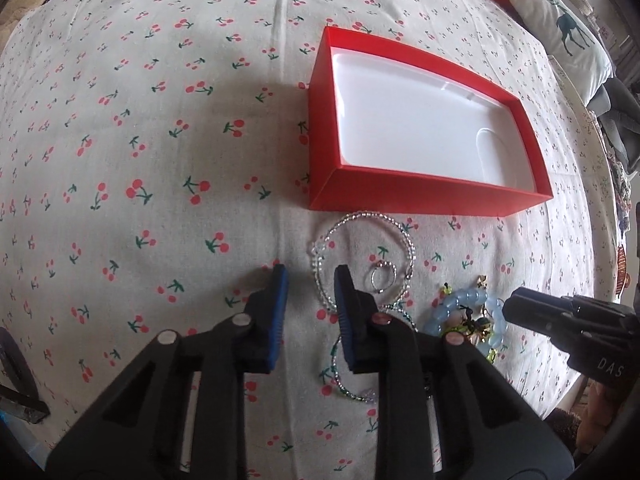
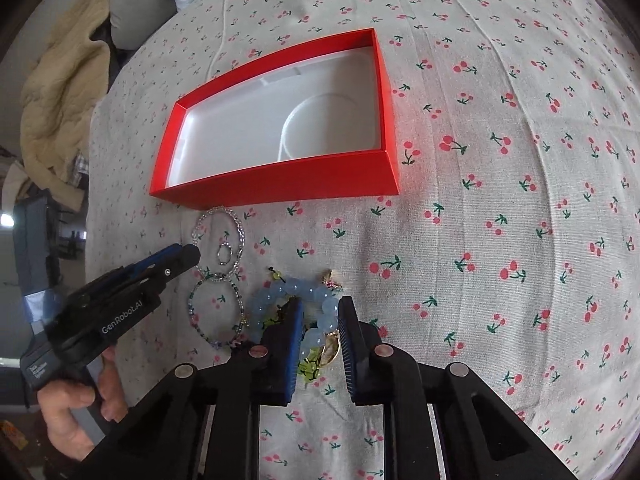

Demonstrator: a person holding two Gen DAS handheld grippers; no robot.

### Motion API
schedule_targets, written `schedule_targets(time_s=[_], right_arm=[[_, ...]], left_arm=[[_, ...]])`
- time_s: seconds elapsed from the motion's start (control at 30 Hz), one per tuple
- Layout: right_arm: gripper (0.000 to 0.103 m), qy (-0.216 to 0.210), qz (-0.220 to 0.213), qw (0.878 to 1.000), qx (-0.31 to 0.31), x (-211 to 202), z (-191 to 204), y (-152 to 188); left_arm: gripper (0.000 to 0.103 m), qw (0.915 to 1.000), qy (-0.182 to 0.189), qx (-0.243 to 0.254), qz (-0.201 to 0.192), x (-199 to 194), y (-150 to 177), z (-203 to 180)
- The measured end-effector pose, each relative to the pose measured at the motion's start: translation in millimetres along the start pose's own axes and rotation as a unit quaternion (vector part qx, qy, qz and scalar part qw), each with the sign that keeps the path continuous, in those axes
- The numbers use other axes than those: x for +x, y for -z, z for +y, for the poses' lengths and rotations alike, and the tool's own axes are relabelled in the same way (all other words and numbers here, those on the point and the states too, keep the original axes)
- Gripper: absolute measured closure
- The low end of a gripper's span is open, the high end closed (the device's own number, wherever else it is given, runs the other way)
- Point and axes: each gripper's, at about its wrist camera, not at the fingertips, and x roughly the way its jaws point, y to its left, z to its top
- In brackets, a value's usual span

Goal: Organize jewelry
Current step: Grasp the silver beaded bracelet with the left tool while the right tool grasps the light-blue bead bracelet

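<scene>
Hovering low over the cherry-print cloth (image 1: 140, 140), the left gripper (image 1: 310, 280) has its blue-padded jaws spread, pinching nothing, with the clear beaded bracelet (image 1: 404, 236) just ahead and to its right. A small ring (image 1: 382, 278) lies inside that bracelet's loop. The right gripper (image 2: 320, 306) is likewise spread, its jaws straddling the pale blue bead bracelet (image 2: 288, 288) without closing on it. A darker beaded bracelet (image 2: 216, 312) lies to the left of the blue one. Beyond the jewelry sits the red box (image 2: 280, 184), its white insert bare.
</scene>
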Motion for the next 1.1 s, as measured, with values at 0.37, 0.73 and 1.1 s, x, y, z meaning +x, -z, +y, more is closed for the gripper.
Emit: schedule_targets(time_s=[0.37,0.73,1.1], right_arm=[[0.085,0.008,0.038,0.999,0.011,22,-7,-3],[0.095,0.021,0.0,1.0,-0.012,1,6,-7],[0.076,0.001,0.012,1.0,0.017,0,-13,-2]], left_arm=[[0.092,0.9996,-0.027,0.007,-0.006,11,-9,-10],[0.099,0.9996,-0.014,0.008,-0.021,-2,-3,-12],[0.099,0.9997,-0.012,0.01,-0.019,-7,3,-8]])
